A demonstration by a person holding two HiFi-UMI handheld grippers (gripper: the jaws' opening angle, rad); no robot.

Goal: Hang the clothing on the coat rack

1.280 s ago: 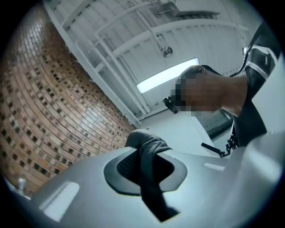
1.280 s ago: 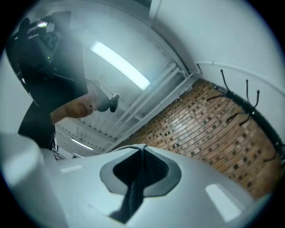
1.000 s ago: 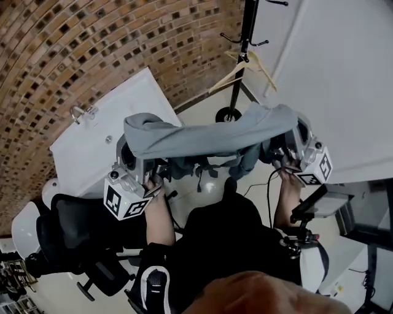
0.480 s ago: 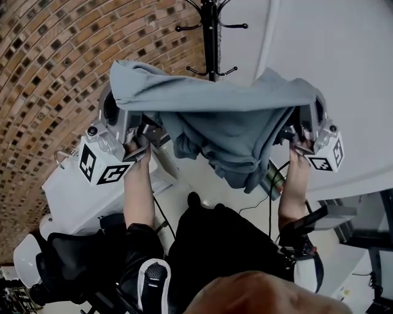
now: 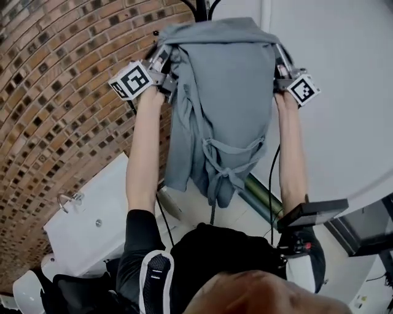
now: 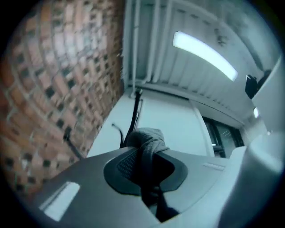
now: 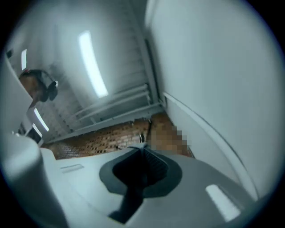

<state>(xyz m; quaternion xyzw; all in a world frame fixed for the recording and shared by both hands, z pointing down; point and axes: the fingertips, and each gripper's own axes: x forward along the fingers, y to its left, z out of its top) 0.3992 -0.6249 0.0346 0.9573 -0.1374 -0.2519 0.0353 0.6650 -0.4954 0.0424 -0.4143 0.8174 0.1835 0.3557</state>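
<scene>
Brick wall [image 5: 55, 92] bounds the left side, near the left gripper [image 5: 163, 61]. White wall [image 5: 350, 122] bounds the right, near the right gripper [image 5: 281, 68]. Between the two grippers the grey garment [image 5: 221, 104] hangs as a curtain and fills the gap between the forearms. The coat rack [image 5: 204, 7] stands directly behind its top edge. Clear passage lies outside each forearm, above the white counter [image 5: 92, 227] at lower left.

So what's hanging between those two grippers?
A grey cloth garment, pinched by the left gripper and right gripper, drapes between them in the head view.
</scene>
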